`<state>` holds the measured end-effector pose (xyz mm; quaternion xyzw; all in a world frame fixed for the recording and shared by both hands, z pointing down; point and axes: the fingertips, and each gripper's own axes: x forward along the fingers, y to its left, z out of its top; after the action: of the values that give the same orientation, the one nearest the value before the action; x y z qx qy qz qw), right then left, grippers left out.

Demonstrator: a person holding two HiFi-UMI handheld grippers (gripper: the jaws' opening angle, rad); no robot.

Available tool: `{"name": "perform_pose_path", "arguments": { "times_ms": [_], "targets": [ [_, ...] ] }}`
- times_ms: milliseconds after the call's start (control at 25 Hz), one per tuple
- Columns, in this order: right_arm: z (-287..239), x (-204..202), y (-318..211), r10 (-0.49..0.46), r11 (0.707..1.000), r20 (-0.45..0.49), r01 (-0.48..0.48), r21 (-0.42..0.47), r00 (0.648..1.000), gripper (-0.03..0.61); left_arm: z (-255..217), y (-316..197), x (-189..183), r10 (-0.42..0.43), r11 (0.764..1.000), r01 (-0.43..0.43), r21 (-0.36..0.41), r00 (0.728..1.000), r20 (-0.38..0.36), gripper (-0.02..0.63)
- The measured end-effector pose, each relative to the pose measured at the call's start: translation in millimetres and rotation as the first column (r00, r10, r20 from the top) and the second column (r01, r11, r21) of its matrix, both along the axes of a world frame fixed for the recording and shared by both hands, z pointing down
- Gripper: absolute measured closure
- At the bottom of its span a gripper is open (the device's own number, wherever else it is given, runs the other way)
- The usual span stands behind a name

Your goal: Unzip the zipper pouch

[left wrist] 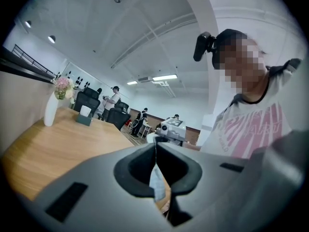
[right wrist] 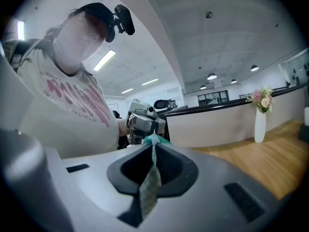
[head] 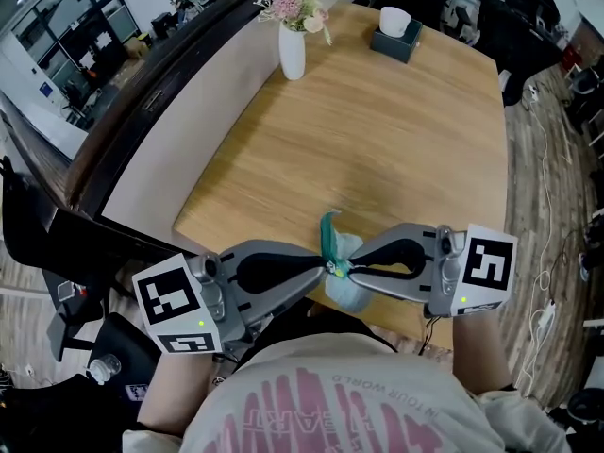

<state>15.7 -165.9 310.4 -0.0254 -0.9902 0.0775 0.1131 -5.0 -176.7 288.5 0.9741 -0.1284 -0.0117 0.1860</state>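
Observation:
The zipper pouch (head: 342,274), pale blue with a teal-green edge, is held just above the near edge of the wooden table (head: 377,140), between the two grippers. My left gripper (head: 324,266) comes in from the left and is shut on it. In the left gripper view a thin pale strip of the pouch (left wrist: 157,182) hangs between the closed left gripper (left wrist: 156,145). My right gripper (head: 349,270) meets it from the right, shut on the pouch. In the right gripper view a cloth strip of the pouch (right wrist: 150,185) is pinched in the right gripper (right wrist: 153,142), teal at the tips.
A white vase with pink flowers (head: 292,50) and a dark tissue box (head: 396,38) stand at the table's far end. A dark counter (head: 142,111) runs along the left. Cables (head: 547,319) lie on the floor at the right. The person's torso is close behind the grippers.

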Motion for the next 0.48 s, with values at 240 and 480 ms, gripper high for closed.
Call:
{"name": "perform_pose_path", "arguments": {
  "times_ms": [240,480],
  "targets": [
    [-3.2,-1.6,1.1,0.002,1.0,0.017,-0.003,0.005,1.0,0.565,0.4,-3.7,0.3,-0.02,1.0,0.02,0.011,0.999,0.035,0.604],
    [-3.5,-2.5,4.8,-0.02,1.0,0.009,0.02,0.018,1.0,0.565,-0.1,-1.4,-1.5,-0.017,1.0,0.016,0.014,0.997,0.076,0.606]
  ]
}}
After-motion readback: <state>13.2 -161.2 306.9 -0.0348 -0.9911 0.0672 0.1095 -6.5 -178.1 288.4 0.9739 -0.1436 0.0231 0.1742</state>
